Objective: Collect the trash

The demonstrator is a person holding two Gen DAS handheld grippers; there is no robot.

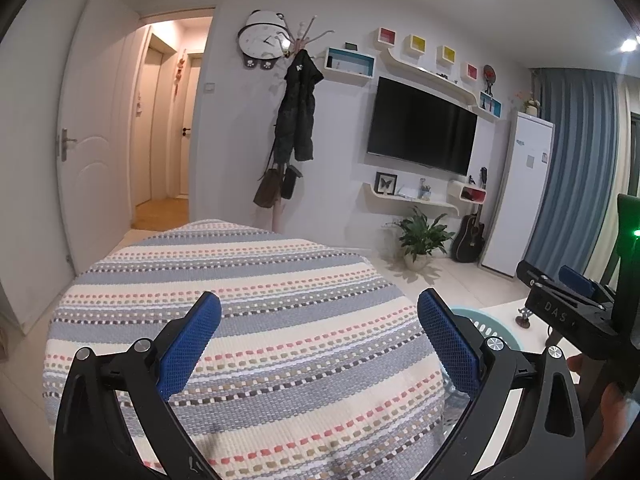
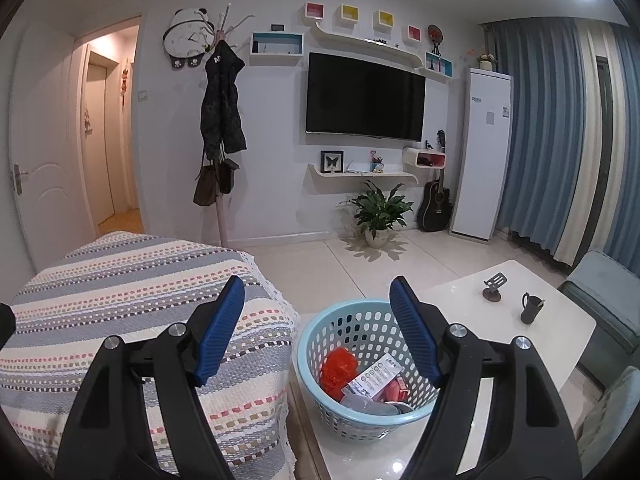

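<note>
Hanging wide apart with nothing between the blue pads, right gripper, just above the near rim of the light blue basket. Sitting on the near end of the white table, that basket, with trash inside: a red crumpled wrapper, a flat white packet, and more bits too small to tell. Standing farther back on the same table, well apart from the basket, a dark mug and a small dark stand. Pressing close on the left side of the basket, the striped sofa cover.

Spread wide apart too and holding nothing, left gripper, up over the striped cover. Peeking out behind its right finger, a bit of the basket rim. Showing at the right edge of that view, the other gripper.

Farther off by the wall: a black TV, a green plant in a pot, a guitar, a coat rack with a dark coat.
</note>
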